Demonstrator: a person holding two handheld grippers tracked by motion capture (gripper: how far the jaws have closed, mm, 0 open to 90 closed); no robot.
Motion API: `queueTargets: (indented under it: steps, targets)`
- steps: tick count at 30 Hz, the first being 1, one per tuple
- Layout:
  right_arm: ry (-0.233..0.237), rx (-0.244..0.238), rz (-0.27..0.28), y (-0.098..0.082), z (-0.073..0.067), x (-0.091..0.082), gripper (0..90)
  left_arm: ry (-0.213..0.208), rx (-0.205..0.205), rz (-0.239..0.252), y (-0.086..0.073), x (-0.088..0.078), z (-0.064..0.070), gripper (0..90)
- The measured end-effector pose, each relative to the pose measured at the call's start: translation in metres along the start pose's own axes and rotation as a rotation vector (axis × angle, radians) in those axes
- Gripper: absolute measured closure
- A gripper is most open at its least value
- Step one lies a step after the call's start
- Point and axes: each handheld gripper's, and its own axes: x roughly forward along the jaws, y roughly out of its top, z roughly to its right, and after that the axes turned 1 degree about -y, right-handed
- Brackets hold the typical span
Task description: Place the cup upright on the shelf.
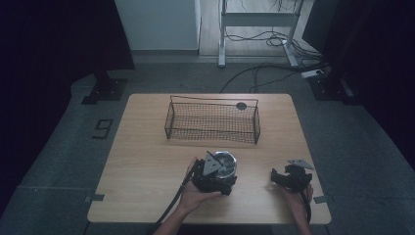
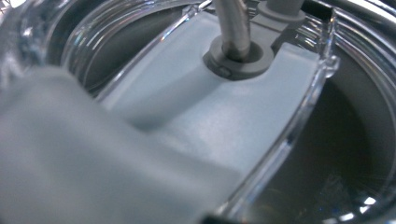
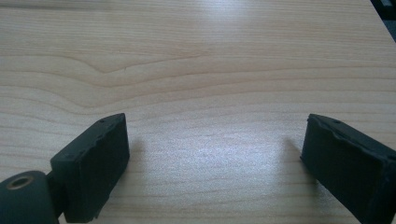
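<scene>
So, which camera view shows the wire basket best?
The high view: the whole black wire basket stands on the table's far half, beyond both grippers. The left gripper view is pressed close on a clear lidded container; the right gripper view looks at bare wood between open jaws.

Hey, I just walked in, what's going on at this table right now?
A person sits at a wooden table with a gripper in each hand. The left gripper is right up against a clear, shiny container near the table's front; whether its jaws are closed on it can't be told. The right gripper rests open over bare wood, holding nothing. A black wire basket stands farther back.
</scene>
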Motion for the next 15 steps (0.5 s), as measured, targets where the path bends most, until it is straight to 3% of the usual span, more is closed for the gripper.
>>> queueTargets:
  steps: [6, 12, 15]
  targets:
    - [0.000, 0.000, 0.000, 0.0000, 0.0000, 0.0000, 7.3, -0.006, 0.008, 0.006, -0.0006, -0.0008, -0.0003, 3.0]
    - [0.000, 0.000, 0.000, 0.0001, 0.0000, 0.0000, 7.3, -0.042, -0.029, 0.033, 0.0016, -0.0062, -0.0057, 3.2]
    - [0.000, 0.000, 0.000, 0.0001, 0.0000, 0.0000, 7.3, -0.039, -0.032, 0.043, 0.0034, -0.0088, -0.0070, 3.3]
